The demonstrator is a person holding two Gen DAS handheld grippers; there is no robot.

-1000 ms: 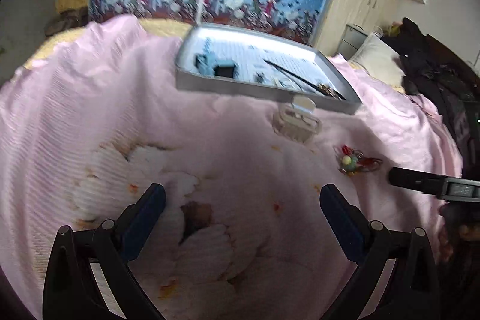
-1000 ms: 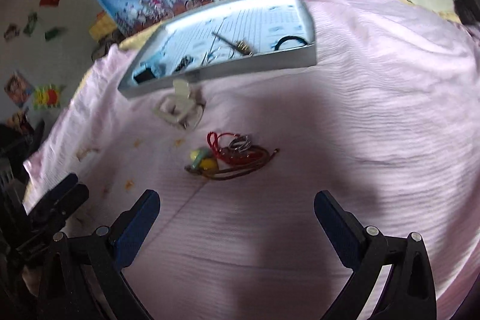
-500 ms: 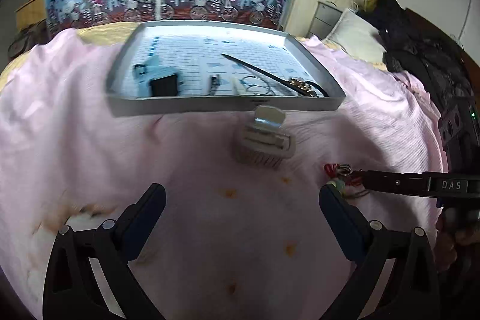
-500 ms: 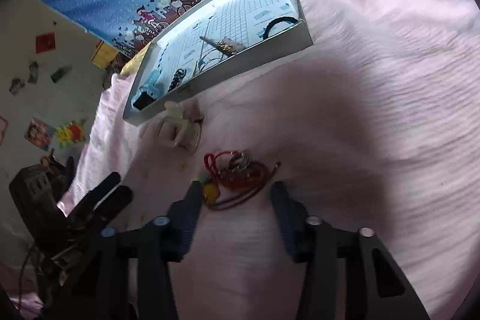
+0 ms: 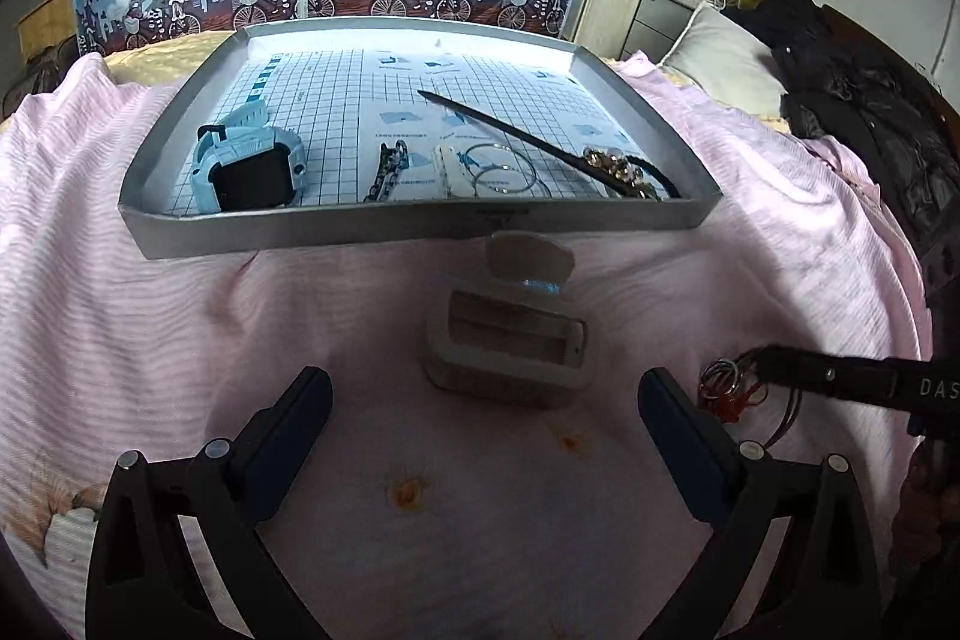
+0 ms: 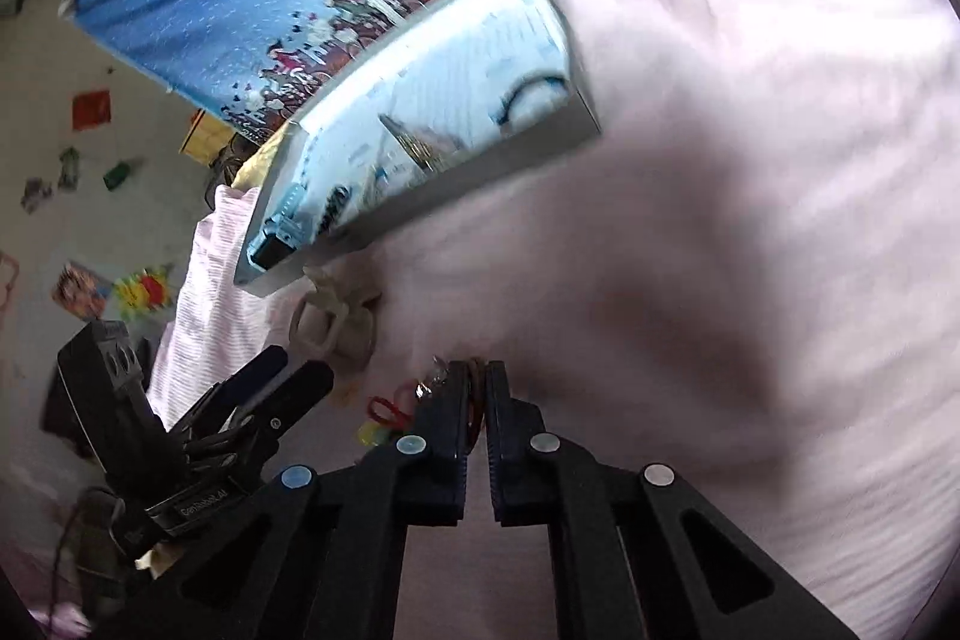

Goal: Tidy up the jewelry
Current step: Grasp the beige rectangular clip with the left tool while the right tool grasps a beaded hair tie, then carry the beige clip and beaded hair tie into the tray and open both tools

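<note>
Pink bedspread [image 5: 150, 310] carries grey tray [image 5: 288, 235], small clear box [image 5: 510, 340] in front of it. Left gripper [image 5: 483, 400] spread wide, empty. Right gripper [image 6: 477, 376] clenched on red cord jewelry [image 5: 729, 388] beside box.

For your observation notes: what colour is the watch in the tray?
Light blue with a black face; the watch shows best in the left wrist view.

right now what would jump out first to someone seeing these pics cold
Likely the grey tray at the far middle of the pink bedspread, holding a light blue watch, hoop earrings and a dark hair stick. Next, the right hand-held gripper, shut on a tangle of red cord jewelry lying right of a small clear box. The left hand-held gripper is open over bare cloth.
</note>
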